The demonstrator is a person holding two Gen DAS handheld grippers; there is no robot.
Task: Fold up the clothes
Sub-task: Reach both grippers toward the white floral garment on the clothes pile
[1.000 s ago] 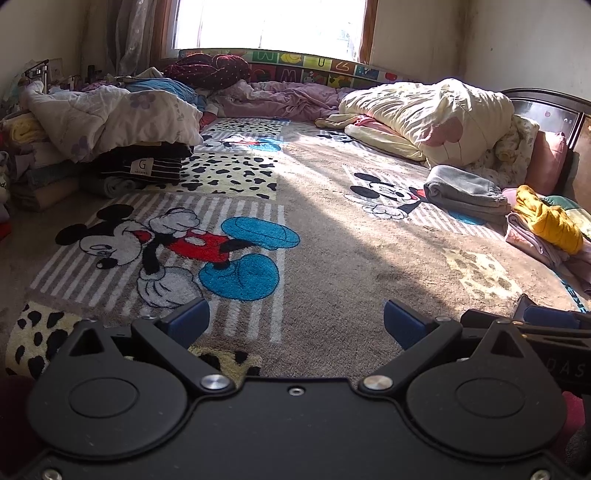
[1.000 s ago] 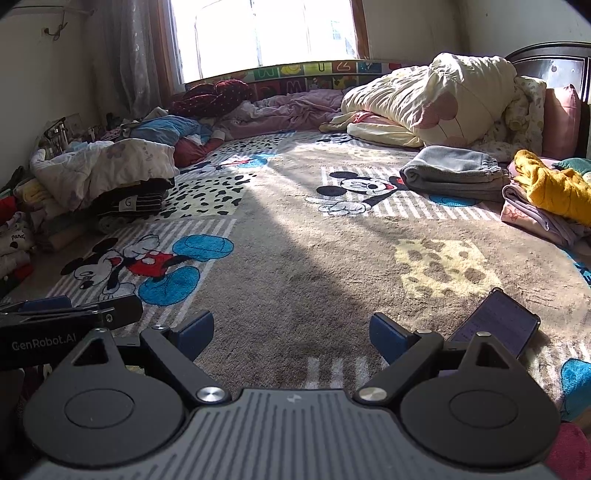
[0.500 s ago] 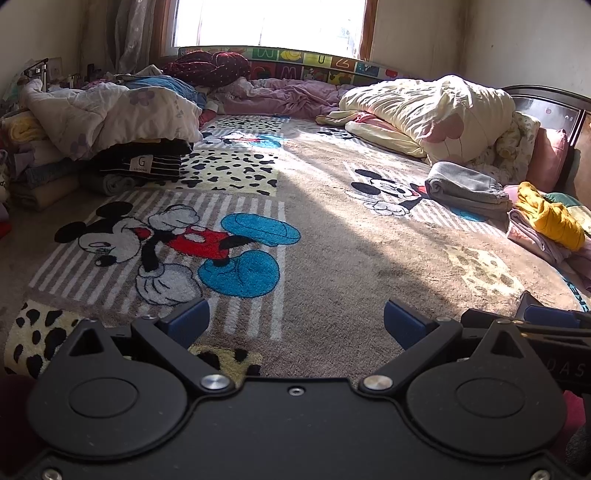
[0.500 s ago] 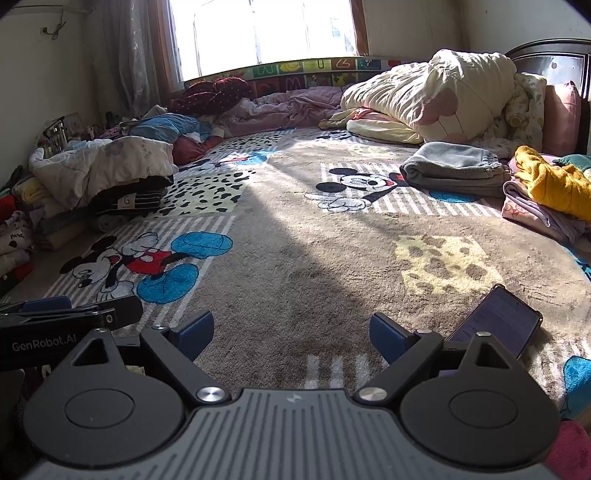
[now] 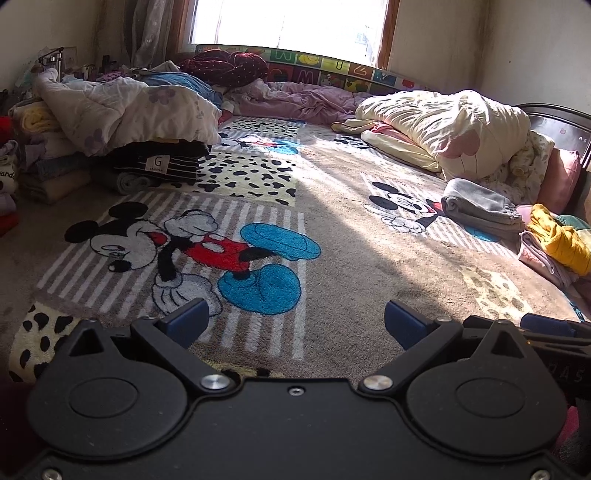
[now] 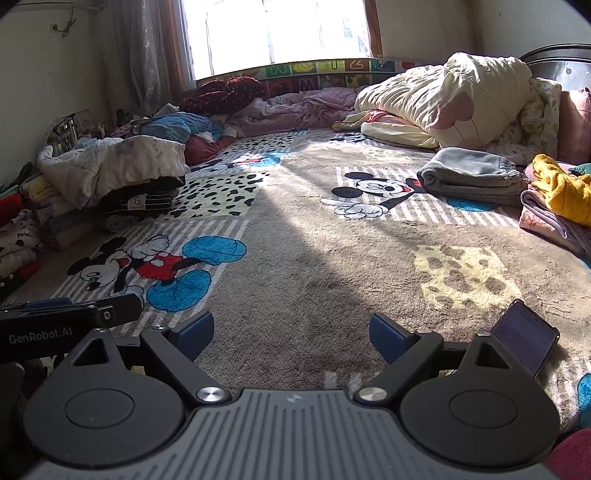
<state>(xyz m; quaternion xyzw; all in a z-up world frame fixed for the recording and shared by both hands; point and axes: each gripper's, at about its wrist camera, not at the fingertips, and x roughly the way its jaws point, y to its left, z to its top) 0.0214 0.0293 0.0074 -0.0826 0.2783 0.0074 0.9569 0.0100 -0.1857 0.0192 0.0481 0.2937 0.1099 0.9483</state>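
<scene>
Blue-padded left hand-held gripper [image 5: 295,319] spread wide, nothing between its fingers, low over the plush beige cartoon-mouse blanket [image 5: 332,236] covering the bed. Right hand-held gripper [image 6: 291,332] same: blue pads apart, empty, above bare blanket. Each gripper shows at the edge of the other's view, so they sit side by side at the near edge.

Clothes to fold all lie well away from both grippers. Folded grey fleece garment [image 6: 469,175] far right, on the blanket beside a printed mouse face. Crumpled mustard-yellow garment [image 6: 565,188] just right of it, resting on a folded pale pink-lilac garment [image 6: 546,225]. Far left: dark striped folded garment with a white "G" label [image 5: 162,162], under a white floral quilt [image 5: 122,110]. Left view shows more folded items stacked at the left edge, too small to tell apart.

Cream rumpled duvet [image 6: 443,96] far right by the dark headboard. Lilac crumpled bedding [image 5: 295,101] along the far side below the bright window [image 5: 288,22]. Dark maroon dotted bundle [image 6: 221,94] far left of centre. Dark-screened black smartphone [image 6: 524,336] lies on the blanket, near right, just beside the right gripper's right finger.
</scene>
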